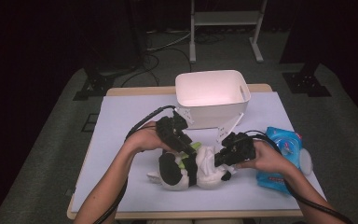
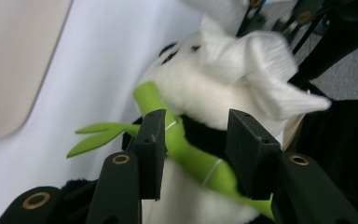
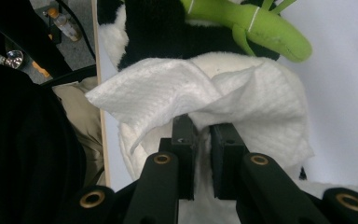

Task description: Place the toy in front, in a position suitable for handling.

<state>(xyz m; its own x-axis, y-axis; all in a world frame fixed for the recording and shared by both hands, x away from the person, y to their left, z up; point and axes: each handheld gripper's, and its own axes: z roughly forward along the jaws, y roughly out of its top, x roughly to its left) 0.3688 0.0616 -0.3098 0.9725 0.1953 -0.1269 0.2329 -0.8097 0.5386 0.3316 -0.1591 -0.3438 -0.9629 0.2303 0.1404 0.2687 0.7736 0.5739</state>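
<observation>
A: Quick one. What's in hand?

B: Wiping a panda plush (image 1: 186,169) lying on the white mat (image 1: 121,121), just in front of the white bin (image 1: 213,97). The right gripper (image 1: 220,158) has its jaws pinched narrow on a white wipe (image 3: 205,93), and the wipe is pressed on the panda's white fur.

A: Left one?

B: The left gripper (image 1: 185,145) is at the panda's bin-side flank. Jaws stand partly apart either side of the green bamboo stalk (image 2: 186,149) sewn on the panda's chest. In the left gripper view the pads don't look pressed on the stalk: one touches or nearly touches it, the other is clear. So open, more a steadying position than a grip.

A: Anything else near?

B: A blue wipes pack (image 1: 279,154) to the right of the panda, beside the person's right hand. The bin looks empty from here.

A: Step?

B: I'd call it mid-wipe, the cloth already on the body.

A: Next move needs?

B: Probably the left closing on the stalk or bracing the plush so it doesn't slide, then the right dragging the wipe across the fur without letting go. The soft toy will squash and roll, so light pressure.
</observation>
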